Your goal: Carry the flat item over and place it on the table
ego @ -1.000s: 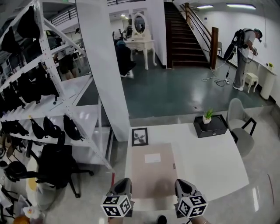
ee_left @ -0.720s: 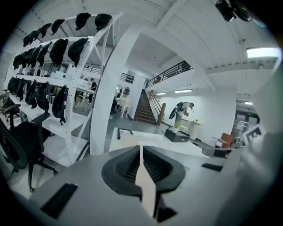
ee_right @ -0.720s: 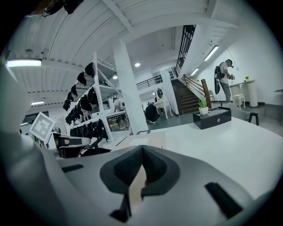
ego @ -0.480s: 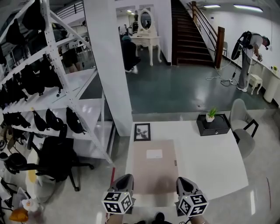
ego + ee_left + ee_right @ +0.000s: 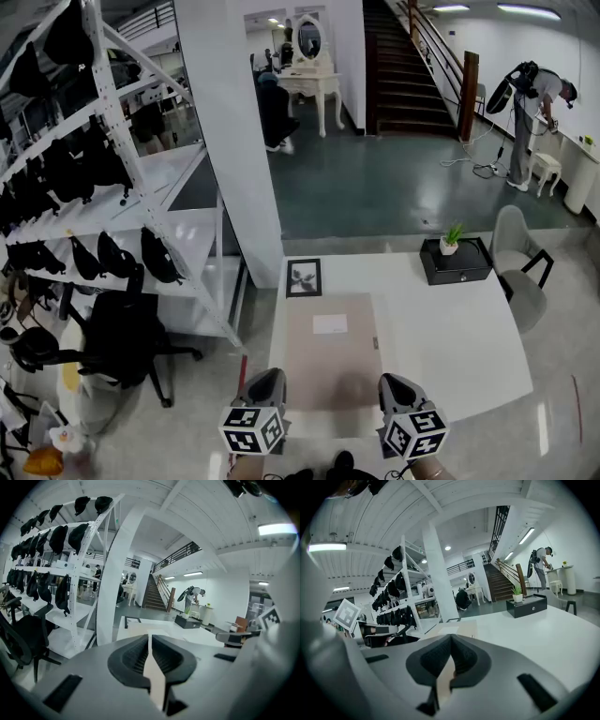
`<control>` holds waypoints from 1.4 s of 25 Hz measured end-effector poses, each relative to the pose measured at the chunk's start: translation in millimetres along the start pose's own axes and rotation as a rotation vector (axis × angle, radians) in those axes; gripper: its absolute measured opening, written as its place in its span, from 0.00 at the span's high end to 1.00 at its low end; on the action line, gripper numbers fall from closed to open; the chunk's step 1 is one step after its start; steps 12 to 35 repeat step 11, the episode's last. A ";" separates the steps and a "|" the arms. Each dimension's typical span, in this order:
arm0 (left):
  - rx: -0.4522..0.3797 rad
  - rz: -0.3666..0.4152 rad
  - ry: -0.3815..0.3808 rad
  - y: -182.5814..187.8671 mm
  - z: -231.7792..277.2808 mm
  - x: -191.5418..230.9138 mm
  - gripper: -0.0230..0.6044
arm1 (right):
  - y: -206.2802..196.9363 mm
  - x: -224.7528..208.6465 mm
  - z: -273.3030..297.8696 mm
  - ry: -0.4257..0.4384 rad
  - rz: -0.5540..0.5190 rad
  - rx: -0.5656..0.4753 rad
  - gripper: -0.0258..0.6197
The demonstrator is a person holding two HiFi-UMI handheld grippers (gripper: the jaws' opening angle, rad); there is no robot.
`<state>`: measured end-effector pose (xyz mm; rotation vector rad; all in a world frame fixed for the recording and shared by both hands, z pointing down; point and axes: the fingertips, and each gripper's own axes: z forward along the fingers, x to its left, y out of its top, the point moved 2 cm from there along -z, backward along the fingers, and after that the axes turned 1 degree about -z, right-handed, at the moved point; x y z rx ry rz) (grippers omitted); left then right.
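Down at the bottom edge of the head view, the left gripper [image 5: 267, 377] and the right gripper [image 5: 395, 382] sit side by side, each topped by its cube of square markers. Both are clenched on the near edge of a flat beige rectangular board [image 5: 330, 361]. In the left gripper view the black ribbed jaws of the left gripper [image 5: 150, 641] are pinched on the thin beige edge [image 5: 155, 682]. In the right gripper view the right gripper [image 5: 450, 645] nips the same sheet [image 5: 444, 678].

The board stretches up the frame from the grippers, over the left part of a white table [image 5: 455, 342], and carries a small white label [image 5: 329, 324] near its far end. Whether its underside touches the tabletop cannot be told.

Just beyond the board's far end lies a black-framed picture [image 5: 303, 277]. At the table's upper right corner stands a black box [image 5: 456, 262] with a small potted green plant [image 5: 451, 237] on top, and a grey chair [image 5: 516, 272] is just beside it. A white metal shelving rack hung with black bags [image 5: 89, 187] fills the left of the frame.
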<state>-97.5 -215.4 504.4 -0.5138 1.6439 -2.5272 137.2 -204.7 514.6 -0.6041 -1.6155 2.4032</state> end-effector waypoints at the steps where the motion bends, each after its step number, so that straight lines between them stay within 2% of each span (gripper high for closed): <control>1: 0.000 0.001 0.001 -0.2 -0.7 0.4 0.92 | -0.5 0.4 -0.6 0.001 0.001 0.000 0.96; 11: 0.023 -0.005 0.009 -6.1 -3.1 2.9 0.92 | -7.7 3.0 -0.8 0.011 -0.018 0.033 0.96; 35: 0.023 -0.005 0.009 -6.1 -3.1 2.9 0.92 | -7.7 3.0 -0.8 0.011 -0.018 0.033 0.96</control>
